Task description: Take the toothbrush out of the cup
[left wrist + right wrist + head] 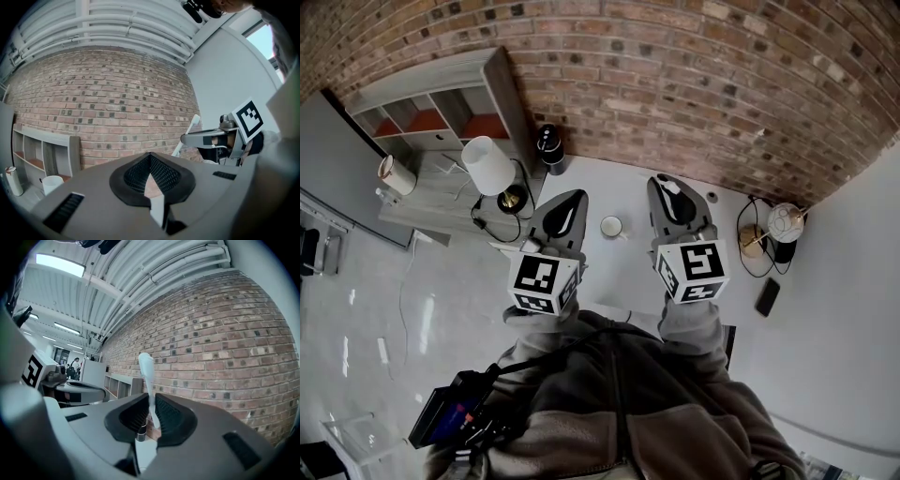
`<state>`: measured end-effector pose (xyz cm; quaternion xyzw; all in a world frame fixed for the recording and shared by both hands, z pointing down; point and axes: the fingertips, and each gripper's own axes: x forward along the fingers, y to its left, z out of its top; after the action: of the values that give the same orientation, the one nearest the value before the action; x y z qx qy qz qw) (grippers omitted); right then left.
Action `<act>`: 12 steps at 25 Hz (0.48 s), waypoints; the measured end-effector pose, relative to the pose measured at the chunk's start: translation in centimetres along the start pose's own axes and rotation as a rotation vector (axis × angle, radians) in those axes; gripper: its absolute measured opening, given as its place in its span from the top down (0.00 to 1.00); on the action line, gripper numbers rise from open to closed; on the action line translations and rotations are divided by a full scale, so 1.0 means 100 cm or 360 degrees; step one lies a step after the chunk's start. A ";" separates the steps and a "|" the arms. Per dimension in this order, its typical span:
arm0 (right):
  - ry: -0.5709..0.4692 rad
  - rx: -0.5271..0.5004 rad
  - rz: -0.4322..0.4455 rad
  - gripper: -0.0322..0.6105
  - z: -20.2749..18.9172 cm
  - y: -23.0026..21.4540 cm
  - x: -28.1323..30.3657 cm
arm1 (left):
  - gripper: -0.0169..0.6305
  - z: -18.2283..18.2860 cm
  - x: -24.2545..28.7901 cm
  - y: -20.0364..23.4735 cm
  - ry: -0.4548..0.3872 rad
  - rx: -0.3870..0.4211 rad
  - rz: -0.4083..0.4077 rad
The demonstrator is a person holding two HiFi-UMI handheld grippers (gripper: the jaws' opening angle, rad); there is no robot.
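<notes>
In the right gripper view, a white toothbrush stands upright between the pads of my right gripper, which is shut on its handle. The brush head rises above the jaws against the brick wall. The head view shows that gripper held up over the white table, right of a small white cup that stands on the tabletop between both grippers. My left gripper hovers left of the cup, pads meeting at the tip with nothing held. In the left gripper view, the toothbrush shows in the right gripper.
A brick wall runs behind the table. At the left stand a white-shaded lamp, a grey shelf unit and a black speaker. At the right are a round lamp and a dark phone.
</notes>
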<state>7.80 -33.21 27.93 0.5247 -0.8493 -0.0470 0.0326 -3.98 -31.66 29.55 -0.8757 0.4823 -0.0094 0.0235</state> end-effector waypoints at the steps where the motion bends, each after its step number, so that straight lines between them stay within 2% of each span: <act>1: -0.0021 -0.0005 -0.0002 0.88 0.004 0.000 0.000 | 0.97 0.003 0.000 0.000 -0.0010 0.0009 0.0004; 12: -0.0186 -0.0061 -0.0018 0.87 0.035 0.002 0.004 | 0.97 0.014 0.001 0.015 -0.0051 0.0049 0.0058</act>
<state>7.04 -33.30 24.53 0.5252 -0.8457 -0.0939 -0.0071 -5.10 -32.52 28.07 -0.8664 0.4974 -0.0024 0.0448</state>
